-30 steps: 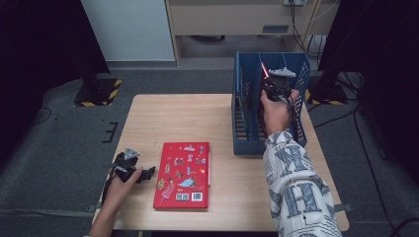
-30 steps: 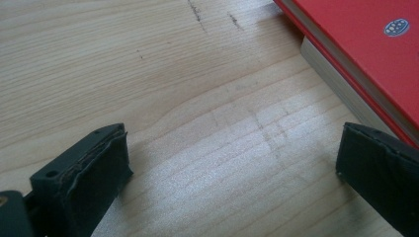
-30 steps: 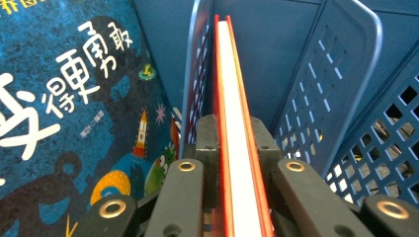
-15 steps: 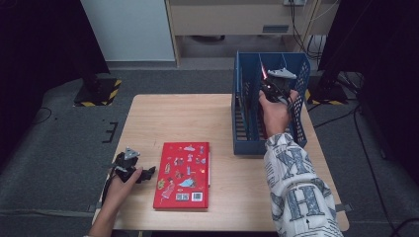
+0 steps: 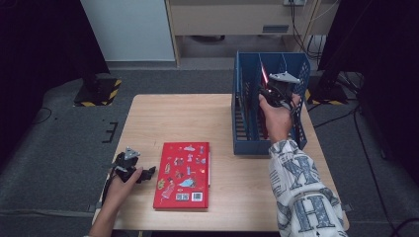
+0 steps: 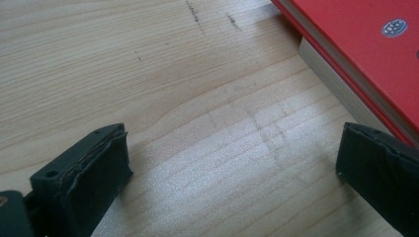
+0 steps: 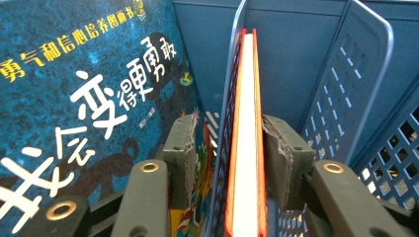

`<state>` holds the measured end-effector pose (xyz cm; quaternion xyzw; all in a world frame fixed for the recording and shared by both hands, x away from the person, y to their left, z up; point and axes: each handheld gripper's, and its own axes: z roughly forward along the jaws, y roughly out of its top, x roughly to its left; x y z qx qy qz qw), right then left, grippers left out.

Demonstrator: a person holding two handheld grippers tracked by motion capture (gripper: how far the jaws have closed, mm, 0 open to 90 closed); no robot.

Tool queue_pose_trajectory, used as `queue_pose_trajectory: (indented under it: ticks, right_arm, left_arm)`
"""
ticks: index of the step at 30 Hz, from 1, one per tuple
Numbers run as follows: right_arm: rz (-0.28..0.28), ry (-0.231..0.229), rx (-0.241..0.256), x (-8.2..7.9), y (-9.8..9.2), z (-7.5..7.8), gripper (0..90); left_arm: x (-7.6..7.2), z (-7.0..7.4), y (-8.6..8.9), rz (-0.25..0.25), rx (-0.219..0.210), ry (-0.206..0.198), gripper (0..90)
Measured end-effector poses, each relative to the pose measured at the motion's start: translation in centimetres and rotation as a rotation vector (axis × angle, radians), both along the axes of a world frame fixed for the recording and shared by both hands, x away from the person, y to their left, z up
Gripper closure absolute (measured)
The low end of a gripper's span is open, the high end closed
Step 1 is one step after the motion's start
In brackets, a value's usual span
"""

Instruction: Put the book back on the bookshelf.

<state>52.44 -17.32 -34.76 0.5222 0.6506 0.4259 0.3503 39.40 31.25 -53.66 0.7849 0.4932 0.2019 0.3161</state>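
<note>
as gripped, red book upright, spine-down

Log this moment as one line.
right gripper: around red-edged book in blue rack | left gripper: open beside red book

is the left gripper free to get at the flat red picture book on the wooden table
Probably yes. The left gripper sits open just beside the flat red picture book, with bare wooden table between its jaws and the book's edge.
</note>
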Motion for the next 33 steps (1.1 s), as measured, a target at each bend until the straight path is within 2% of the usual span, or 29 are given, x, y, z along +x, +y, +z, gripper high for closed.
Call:
queue_pose_trajectory:
  ticks: [8, 13, 15, 18, 20, 23, 27, 33]
  right_arm:
    - [0.022, 0.007, -0.002, -0.2, 0.5, -0.1, 55.9]
    - [0.039, -0.006, 0.023, -0.6, 0.2, -0.2, 44.3]
    - [0.053, -0.001, 0.012, -0.8, 0.1, -0.1, 37.5]
    - [0.061, -0.046, 0.023, -1.6, -0.4, 0.1, 29.5]
    - [0.063, -0.056, 0.027, -2.2, -0.8, 0.2, 27.2]
    - [0.095, -0.04, 0.047, -3.1, -1.4, 0.2, 23.1]
    - [0.128, -0.049, 0.028, -4.8, -1.8, -0.3, 21.2]
    - [0.179, -0.041, 0.043, -7.3, -2.7, -1.3, 15.3]
  left_arm:
    - [0.0, 0.0, 0.0, 0.002, -0.003, -0.001, 0.0]
    - [0.0, 0.0, 0.0, 0.001, -0.003, -0.001, 0.0]
    - [0.0, 0.0, 0.0, 0.001, -0.003, -0.002, 0.0]
    - [0.0, 0.0, 0.0, 0.001, -0.003, -0.001, 0.0]
    - [0.0, 0.0, 0.0, 0.001, -0.003, -0.001, 0.0]
    - [0.0, 0.0, 0.0, 0.001, -0.003, -0.001, 0.0]
    - [0.0, 0.0, 0.0, 0.001, -0.003, -0.001, 0.0]
    - [0.0, 0.0, -0.1, 0.0, -0.004, -0.001, 0.0]
